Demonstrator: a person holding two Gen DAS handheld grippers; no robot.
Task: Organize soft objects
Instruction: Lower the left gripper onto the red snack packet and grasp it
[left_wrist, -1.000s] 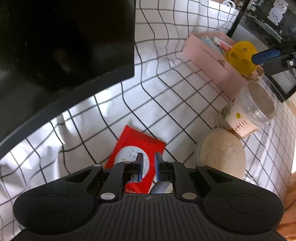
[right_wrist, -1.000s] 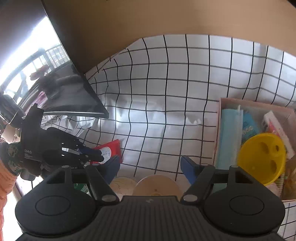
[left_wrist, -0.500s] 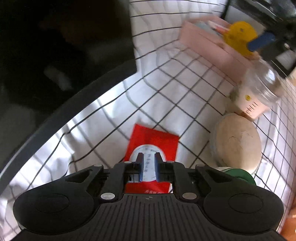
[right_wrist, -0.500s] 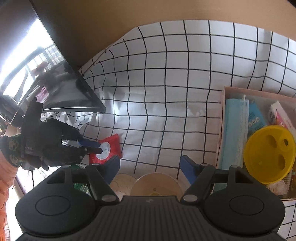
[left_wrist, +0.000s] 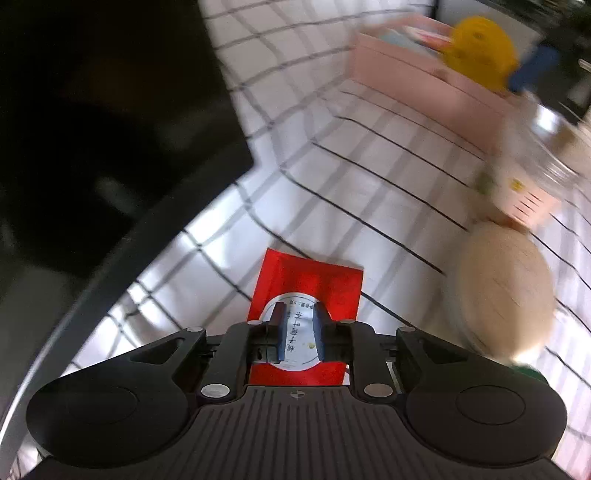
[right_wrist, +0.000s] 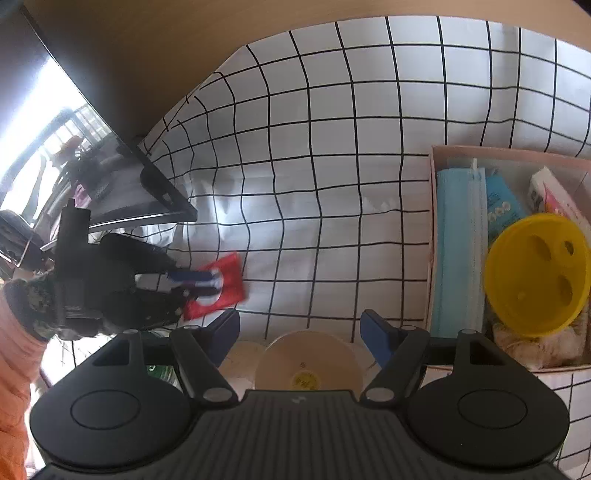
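Note:
A flat red packet (left_wrist: 306, 280) with a white round label lies on the checked cloth; in the right wrist view the red packet (right_wrist: 227, 280) shows at the left. My left gripper (left_wrist: 298, 314) points down over its label, jaws a little apart and opening, the label showing between the blue pads, which do not press it. That left gripper (right_wrist: 211, 282) is held by a gloved hand. My right gripper (right_wrist: 299, 325) stands open and empty above a cream cup lid (right_wrist: 308, 365). A pink box (right_wrist: 430, 229) holds a blue mask (right_wrist: 458, 251) and a yellow lid (right_wrist: 535, 273).
A black monitor (left_wrist: 92, 129) stands at the left over the cloth. Right of the packet sit a cream-lidded jar (left_wrist: 506, 288) and a clear printed cup (left_wrist: 528, 184). The pink box (left_wrist: 413, 81) lies at the far right, with a blue finger of my right gripper (left_wrist: 532, 70) beyond it.
My left gripper has moved forward and down over the red packet, and its nearly shut jaws have parted. The right gripper has barely moved.

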